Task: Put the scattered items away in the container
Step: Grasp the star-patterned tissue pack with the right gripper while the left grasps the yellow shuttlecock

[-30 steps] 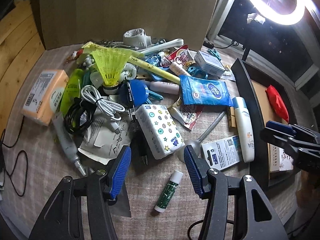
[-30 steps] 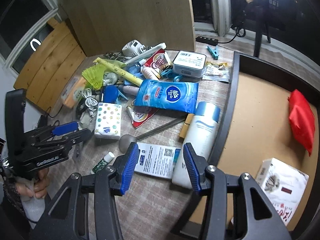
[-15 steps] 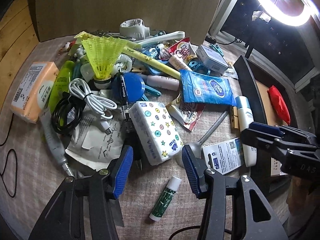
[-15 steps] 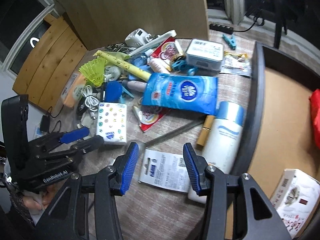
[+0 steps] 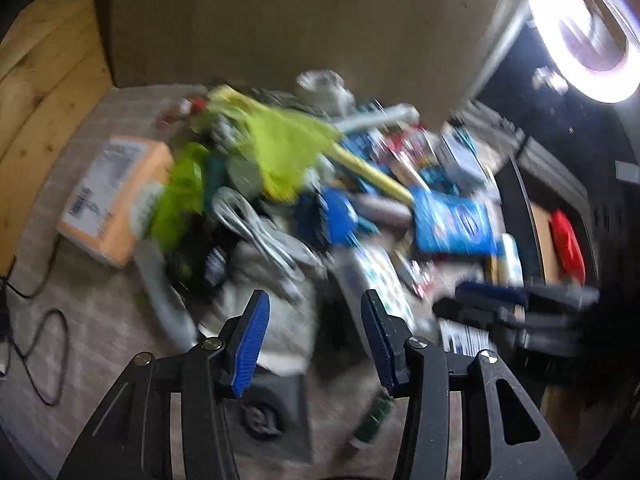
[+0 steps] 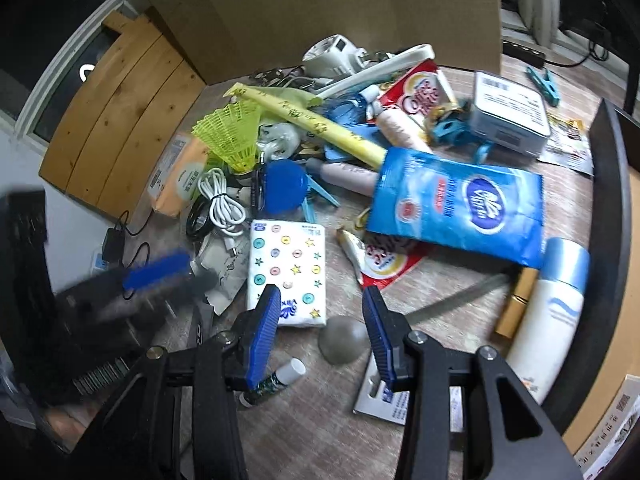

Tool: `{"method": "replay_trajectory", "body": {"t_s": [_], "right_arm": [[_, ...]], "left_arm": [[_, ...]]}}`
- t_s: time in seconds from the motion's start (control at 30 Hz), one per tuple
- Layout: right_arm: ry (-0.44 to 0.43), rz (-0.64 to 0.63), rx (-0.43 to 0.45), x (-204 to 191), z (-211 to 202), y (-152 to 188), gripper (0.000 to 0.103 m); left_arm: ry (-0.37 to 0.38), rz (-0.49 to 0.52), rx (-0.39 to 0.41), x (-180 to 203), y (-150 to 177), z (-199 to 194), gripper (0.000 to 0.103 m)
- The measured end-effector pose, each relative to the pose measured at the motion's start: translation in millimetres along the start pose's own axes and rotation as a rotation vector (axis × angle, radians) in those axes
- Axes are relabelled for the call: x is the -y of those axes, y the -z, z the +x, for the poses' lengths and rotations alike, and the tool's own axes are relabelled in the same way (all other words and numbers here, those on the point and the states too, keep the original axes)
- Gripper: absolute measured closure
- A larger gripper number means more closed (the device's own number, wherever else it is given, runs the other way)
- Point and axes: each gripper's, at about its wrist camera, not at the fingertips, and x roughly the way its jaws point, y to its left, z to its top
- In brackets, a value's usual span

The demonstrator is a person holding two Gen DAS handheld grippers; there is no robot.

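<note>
A patterned tissue pack (image 6: 286, 272) lies at the clutter's near edge on the table (image 6: 320, 432), well left of the dark container (image 6: 612, 208). The right gripper (image 6: 320, 336) hovers beside it, fingers spread, apparently lining up; the left gripper (image 5: 314, 344), equally spread, holds nothing.

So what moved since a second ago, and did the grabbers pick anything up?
Both grabbers moved; nothing was picked up. The right gripper swung left, from over the printed card to between the tissue pack and spoon. The left gripper pushed forward into the pile, so its picture is blurry. Both stay open and empty. The pile and the tray look unchanged.
</note>
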Motion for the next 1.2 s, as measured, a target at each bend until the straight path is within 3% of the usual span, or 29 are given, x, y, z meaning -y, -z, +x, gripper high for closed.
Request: {"method": "replay_trajectory", "body": {"t_s": [0.17, 0.77, 0.87, 0.93, 1.2], "right_arm": [[-0.008, -0.014, -0.021, -11, 13, -6, 0.054], [0.019, 0.001, -0.116, -23, 59, -22, 0.048], [0.026, -0.003, -0.116, -25, 62, -23, 0.048], [0.035, -0.012, -0.121, -27, 64, -23, 0.048], [0.044, -0.030, -0.108, -33, 60, -21, 0.054]], "left_arm": [[-0.014, 0.030, 0.031, 0, -30, 6, 0.044], [-0.023, 0.046, -0.003, -4, -74, 60, 0.044], [-0.026, 0.045, 0.000, -5, -77, 63, 0.049], [-0.028, 0.043, 0.005, -5, -78, 65, 0.063], [-0.017, 0.023, 0.035, -10, -78, 56, 0.071]]}}
